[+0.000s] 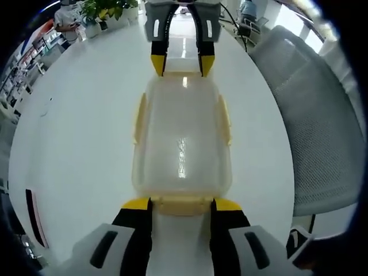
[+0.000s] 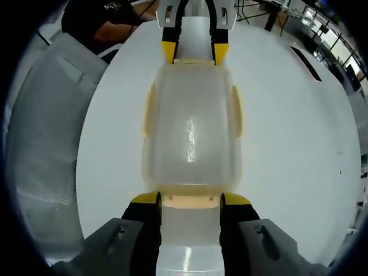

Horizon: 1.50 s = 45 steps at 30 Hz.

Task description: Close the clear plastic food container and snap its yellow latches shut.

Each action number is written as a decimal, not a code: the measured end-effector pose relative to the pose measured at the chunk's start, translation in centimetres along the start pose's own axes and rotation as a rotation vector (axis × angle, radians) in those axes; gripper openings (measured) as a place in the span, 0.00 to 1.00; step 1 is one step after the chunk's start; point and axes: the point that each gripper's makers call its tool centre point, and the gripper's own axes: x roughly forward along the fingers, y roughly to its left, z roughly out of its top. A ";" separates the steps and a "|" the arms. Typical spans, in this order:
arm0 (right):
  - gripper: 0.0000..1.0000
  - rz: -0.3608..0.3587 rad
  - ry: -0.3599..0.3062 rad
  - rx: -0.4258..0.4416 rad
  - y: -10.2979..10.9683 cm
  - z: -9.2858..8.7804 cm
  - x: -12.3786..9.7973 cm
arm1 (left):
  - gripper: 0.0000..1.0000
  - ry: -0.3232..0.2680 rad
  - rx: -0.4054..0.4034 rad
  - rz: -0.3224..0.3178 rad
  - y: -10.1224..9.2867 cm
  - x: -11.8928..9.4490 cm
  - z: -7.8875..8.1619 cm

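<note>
At frame centre, lid (image 1: 183,138) sits on; our wide grippers (image 1: 181,206) (image 2: 190,201) straddle both end latches (image 1: 181,204), unsnapped we judge.

A big white round counter (image 1: 86,132) holds a clear box (image 1: 183,141) with yellow latches in the middle. Potted plants (image 1: 106,10) stand at its far edge.
</note>
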 end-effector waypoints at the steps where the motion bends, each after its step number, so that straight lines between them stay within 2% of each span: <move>1: 0.36 -0.003 -0.002 -0.003 -0.1 0.0 -0.2 | 0.33 -0.004 -0.004 0.001 0.1 -0.3 0.2; 5: 0.36 -0.006 -0.029 -0.003 -0.1 0.2 -1.6 | 0.33 -0.022 -0.008 0.001 0.3 -1.7 0.8; 9: 0.36 -0.019 -0.056 -0.017 -0.2 0.6 -3.6 | 0.33 -0.012 -0.006 0.021 0.0 -3.0 1.7; 13: 0.36 -0.024 -0.066 -0.035 0.1 0.1 -5.2 | 0.33 -0.042 -0.025 0.035 -0.5 -4.4 3.1; 22: 0.36 -0.044 -0.075 -0.063 1.2 -1.8 -7.5 | 0.33 -0.023 -0.036 0.052 -1.9 -4.6 6.3; 29: 0.36 -0.055 -0.084 -0.065 1.8 -4.9 -8.9 | 0.33 -0.019 -0.035 0.058 -2.4 -3.8 9.9; 35: 0.36 -0.065 -0.092 -0.059 1.7 -8.7 -10.1 | 0.33 -0.033 -0.028 0.067 -2.2 -3.1 13.3; 45: 0.36 -0.060 -0.081 -0.034 1.9 -14.9 -11.4 | 0.33 -0.040 -0.013 0.052 -1.9 -0.1 19.3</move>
